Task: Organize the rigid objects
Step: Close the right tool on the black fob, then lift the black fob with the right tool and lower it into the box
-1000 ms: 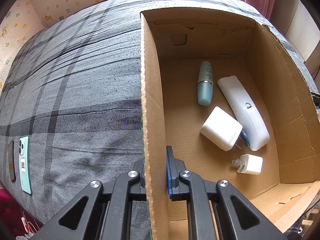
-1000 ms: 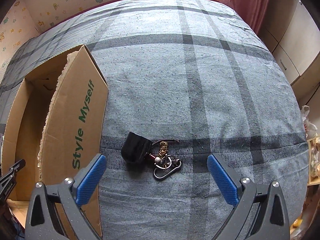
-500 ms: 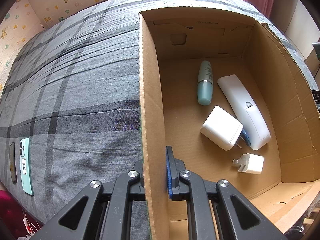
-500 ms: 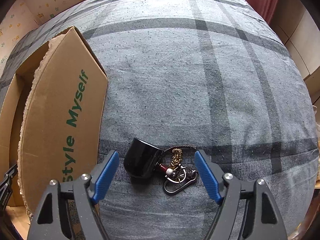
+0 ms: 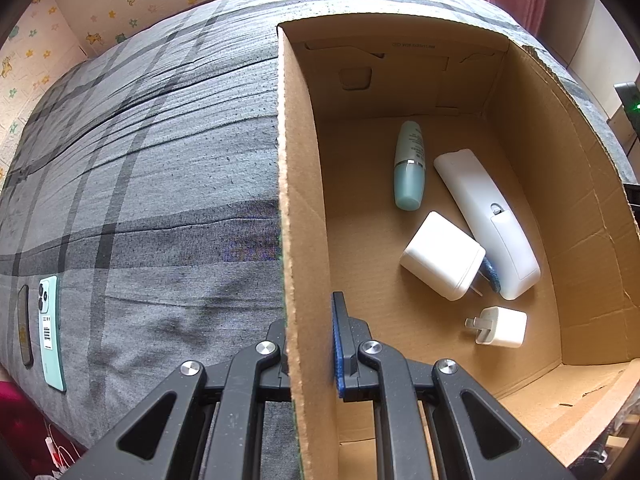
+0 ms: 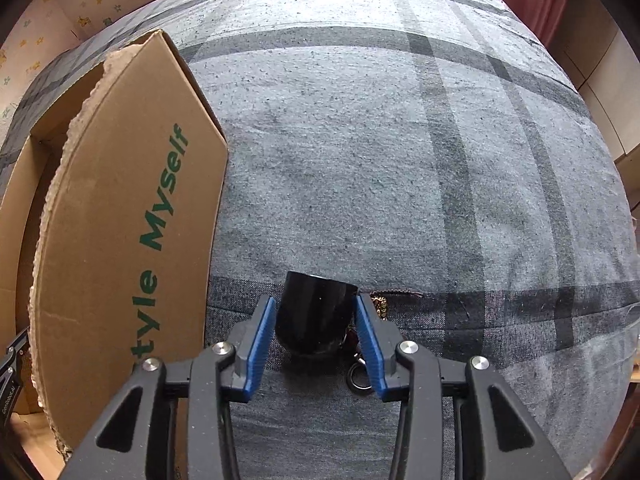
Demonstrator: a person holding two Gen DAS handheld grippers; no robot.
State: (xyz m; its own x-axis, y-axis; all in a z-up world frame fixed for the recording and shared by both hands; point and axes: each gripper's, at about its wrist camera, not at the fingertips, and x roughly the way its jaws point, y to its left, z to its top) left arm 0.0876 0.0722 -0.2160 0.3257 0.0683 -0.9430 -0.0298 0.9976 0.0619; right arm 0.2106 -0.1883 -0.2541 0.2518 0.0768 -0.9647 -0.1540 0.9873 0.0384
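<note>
Left gripper (image 5: 310, 344) clamped on box wall (image 5: 298, 208), jaws together on the card; bottle (image 5: 409, 166), remote (image 5: 486, 222), two chargers ahead-right inside. Right gripper (image 6: 316, 340) just closing, jaws flanking black fob (image 6: 314, 316), pads at its sides, contact unclear; key ring (image 6: 359, 376) by right jaw

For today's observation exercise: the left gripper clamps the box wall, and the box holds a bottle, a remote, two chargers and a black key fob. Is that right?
Not quite. The black key fob is not in the box; the right wrist view shows it on the bedspread between the right gripper's pads. The rest holds: the left gripper clamps the box wall.
</note>
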